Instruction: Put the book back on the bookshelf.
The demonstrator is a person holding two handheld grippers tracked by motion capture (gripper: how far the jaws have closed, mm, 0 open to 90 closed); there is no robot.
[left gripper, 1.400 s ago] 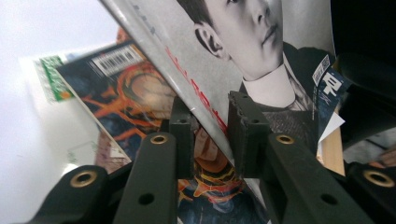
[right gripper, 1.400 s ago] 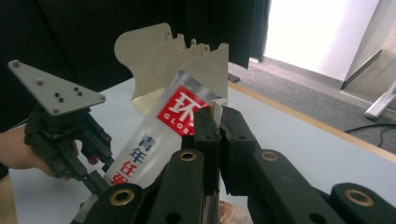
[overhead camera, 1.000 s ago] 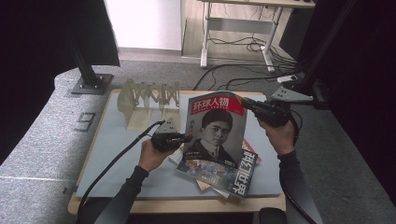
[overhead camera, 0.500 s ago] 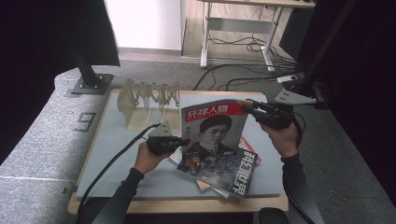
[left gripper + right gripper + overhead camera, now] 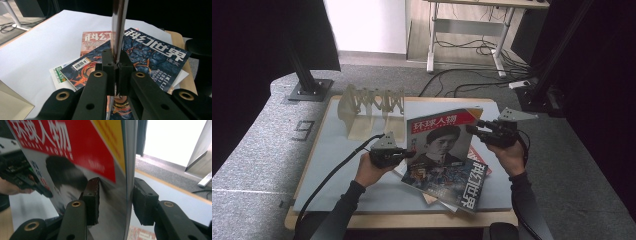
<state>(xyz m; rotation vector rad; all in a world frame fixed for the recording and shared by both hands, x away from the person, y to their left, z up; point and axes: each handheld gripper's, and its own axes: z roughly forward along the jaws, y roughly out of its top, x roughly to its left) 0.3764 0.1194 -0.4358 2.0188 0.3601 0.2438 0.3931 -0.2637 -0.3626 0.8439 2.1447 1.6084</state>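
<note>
The portrait magazine (image 5: 439, 137) is held raised above the table (image 5: 332, 165), with its red title band uppermost and its cover facing the person. Its long axis runs from the title band down toward the person, tilted slightly.

The left gripper (image 5: 404, 154) is clamped tight on the magazine's left edge; in the left gripper view the edge rises straight up from between the closed jaws (image 5: 117, 63). The left hand (image 5: 369, 170) holds the gripper level, jaws pointing toward the right gripper.

The right gripper (image 5: 473, 129) points toward the left gripper at the magazine's upper right edge. Its jaws have just been opening: in the right gripper view (image 5: 113, 200) the edge stands between them, and the right pad is clear of it. The right hand (image 5: 508, 155) grips from beneath.

Beneath the left gripper's jaws lies a stack of magazines (image 5: 150, 60).
</note>
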